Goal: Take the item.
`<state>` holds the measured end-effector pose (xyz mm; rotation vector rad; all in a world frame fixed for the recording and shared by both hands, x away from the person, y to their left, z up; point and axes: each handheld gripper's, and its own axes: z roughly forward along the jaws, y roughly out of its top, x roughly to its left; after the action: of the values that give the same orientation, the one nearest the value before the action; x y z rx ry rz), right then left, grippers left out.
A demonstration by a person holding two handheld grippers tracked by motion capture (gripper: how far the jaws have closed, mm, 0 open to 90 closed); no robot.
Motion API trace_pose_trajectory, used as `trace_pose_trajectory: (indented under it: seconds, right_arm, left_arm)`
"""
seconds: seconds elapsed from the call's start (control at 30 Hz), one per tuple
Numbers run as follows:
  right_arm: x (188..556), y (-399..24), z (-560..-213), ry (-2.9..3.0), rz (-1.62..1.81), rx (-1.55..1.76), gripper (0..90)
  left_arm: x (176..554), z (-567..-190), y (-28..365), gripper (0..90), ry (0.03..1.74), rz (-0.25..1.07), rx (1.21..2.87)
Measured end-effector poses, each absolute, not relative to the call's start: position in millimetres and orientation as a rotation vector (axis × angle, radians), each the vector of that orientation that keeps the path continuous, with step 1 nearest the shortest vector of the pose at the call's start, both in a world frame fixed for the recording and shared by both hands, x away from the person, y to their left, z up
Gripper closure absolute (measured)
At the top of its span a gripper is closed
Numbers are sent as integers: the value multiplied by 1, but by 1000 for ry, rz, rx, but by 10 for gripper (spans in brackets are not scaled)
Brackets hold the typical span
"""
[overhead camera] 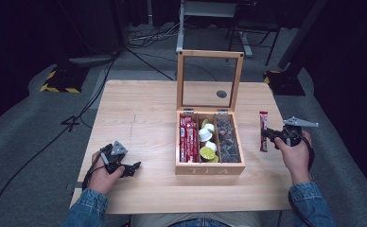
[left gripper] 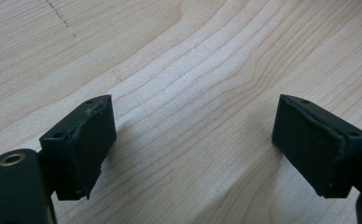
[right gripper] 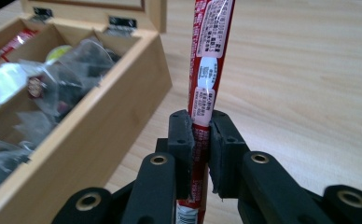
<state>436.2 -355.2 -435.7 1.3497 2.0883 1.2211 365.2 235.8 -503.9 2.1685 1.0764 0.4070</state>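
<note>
A wooden tea box [overhead camera: 210,169] stands open mid-table, its glass lid [overhead camera: 210,80] upright. Its left compartment holds red stick packets [overhead camera: 187,138], the middle one small creamer cups [overhead camera: 205,137], the right one clear tea bags [overhead camera: 227,138]. Just right of the box, my right gripper [overhead camera: 265,134] is shut on a red stick packet [overhead camera: 263,124]. In the right gripper view the packet [right gripper: 208,60] runs up between the pressed pads [right gripper: 184,140], beside the box's wall [right gripper: 100,126]. My left gripper [overhead camera: 133,168] rests at the front left, jaws open over bare wood [left gripper: 193,135].
The light wooden table [overhead camera: 139,109] has a round cable hole [overhead camera: 222,93] behind the lid. Dark floor with cables and stand bases lies past the far edge. Bare wood stretches left of the box.
</note>
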Motion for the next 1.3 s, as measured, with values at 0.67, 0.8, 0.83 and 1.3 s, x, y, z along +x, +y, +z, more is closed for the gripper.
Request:
trace_pose_trajectory:
  seconds: [0.67, 0.8, 0.83, 1.3]
  right_arm:
    - [440, -366, -462, 2104, 1178, 1522, 797]
    - [441, -367, -466, 2101, 1150, 1539, 792]
    - [441, -367, -467, 2099, 1139, 1549, 792]
    - [442, -371, -476, 2066, 1040, 1602, 673]
  left_arm:
    - [365, -504, 236, 138, 1077, 409, 2165]
    - [365, -504, 236, 138, 1077, 410, 2166]
    - [365, -504, 236, 138, 1077, 410, 2167]
    - [365, -504, 236, 138, 1077, 409, 2165]
